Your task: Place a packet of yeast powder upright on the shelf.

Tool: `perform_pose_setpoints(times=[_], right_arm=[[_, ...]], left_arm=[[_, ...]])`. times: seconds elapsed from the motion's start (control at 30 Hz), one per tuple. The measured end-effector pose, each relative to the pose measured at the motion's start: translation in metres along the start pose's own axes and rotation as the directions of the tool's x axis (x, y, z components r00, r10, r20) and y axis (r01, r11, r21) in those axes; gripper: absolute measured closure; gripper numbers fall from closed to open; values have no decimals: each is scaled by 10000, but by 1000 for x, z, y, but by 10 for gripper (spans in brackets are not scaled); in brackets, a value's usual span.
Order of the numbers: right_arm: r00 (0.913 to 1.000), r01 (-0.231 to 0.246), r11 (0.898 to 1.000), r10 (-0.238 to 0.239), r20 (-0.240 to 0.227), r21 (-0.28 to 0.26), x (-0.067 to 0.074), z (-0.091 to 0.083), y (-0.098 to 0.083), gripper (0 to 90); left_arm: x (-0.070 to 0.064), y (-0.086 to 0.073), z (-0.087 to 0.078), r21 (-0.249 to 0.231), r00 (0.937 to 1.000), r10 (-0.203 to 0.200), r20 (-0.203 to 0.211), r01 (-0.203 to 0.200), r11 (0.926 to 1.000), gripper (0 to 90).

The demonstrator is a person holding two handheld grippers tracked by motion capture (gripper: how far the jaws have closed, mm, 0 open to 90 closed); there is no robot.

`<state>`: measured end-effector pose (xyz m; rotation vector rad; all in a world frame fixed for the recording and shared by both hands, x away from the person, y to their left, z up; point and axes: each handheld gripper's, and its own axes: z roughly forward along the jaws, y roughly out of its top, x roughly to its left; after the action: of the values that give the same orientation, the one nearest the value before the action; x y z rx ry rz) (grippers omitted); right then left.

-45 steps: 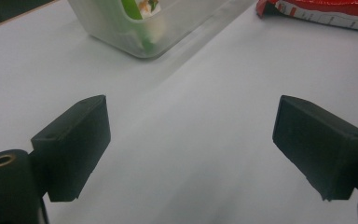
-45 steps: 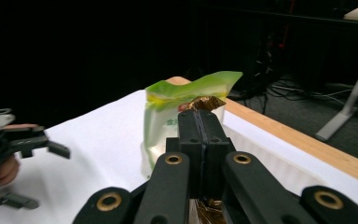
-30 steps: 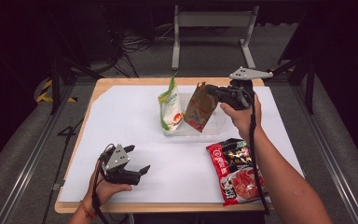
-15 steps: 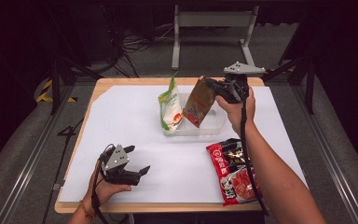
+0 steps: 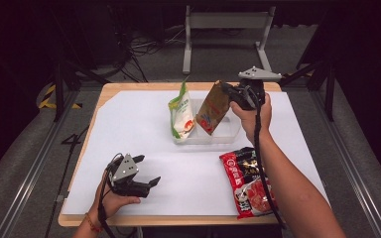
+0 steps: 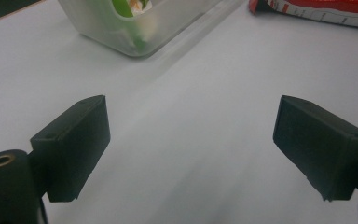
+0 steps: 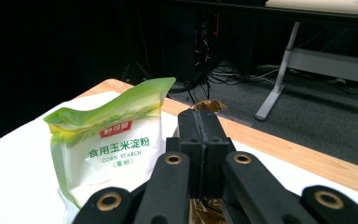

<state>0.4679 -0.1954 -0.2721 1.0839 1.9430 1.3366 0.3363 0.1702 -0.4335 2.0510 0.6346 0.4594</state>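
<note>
A brown pouch [image 5: 212,109] hangs tilted over a clear plastic bin [image 5: 230,133], its lower end down inside the bin. My right gripper [image 5: 229,93] is shut on the pouch's top edge [image 7: 209,105]. In the bin's left end stands a green and white corn starch bag [image 5: 181,113], close to the pouch [image 7: 109,149]. A red packet [image 5: 248,181] lies flat on the white sheet near the front right. My left gripper [image 5: 149,169] rests at the front left, held by a hand, jaws open with nothing between them [image 6: 191,140].
A white sheet [image 5: 139,124] covers the wooden table. In the left gripper view the bin [image 6: 168,28] and the red packet [image 6: 317,9] lie ahead. Beyond the table are a grey metal frame [image 5: 225,22] and cables on dark floor.
My right gripper has shifted slightly left with the brown pouch, bringing it nearer the corn starch bag. The left gripper has stayed put.
</note>
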Motion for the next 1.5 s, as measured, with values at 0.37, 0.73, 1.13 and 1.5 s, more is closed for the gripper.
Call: perform_pose_setpoints(times=[0.37, 0.73, 1.13, 1.5], right_arm=[[9968, 534, 9981, -552, 575, 316, 13, 5, -3, 896], [9989, 473, 9961, -471, -43, 746, 24, 29, -19, 890], [9971, 588, 9953, -548, -528, 768, 23, 30, -30, 870], [9890, 969, 9914, -859, -1206, 881, 18, 26, -35, 796]], left_arm=[[-1, 0, 1, 76, 10000, 42, 63, -42, 10000, 117], [1, -1, -1, -10, 10000, -30, 40, 30, 10000, 117], [0, -1, 1, 80, 10000, 16, 34, -17, 10000, 117], [-1, -1, 2, 165, 10000, 40, 90, -41, 9999, 117]])
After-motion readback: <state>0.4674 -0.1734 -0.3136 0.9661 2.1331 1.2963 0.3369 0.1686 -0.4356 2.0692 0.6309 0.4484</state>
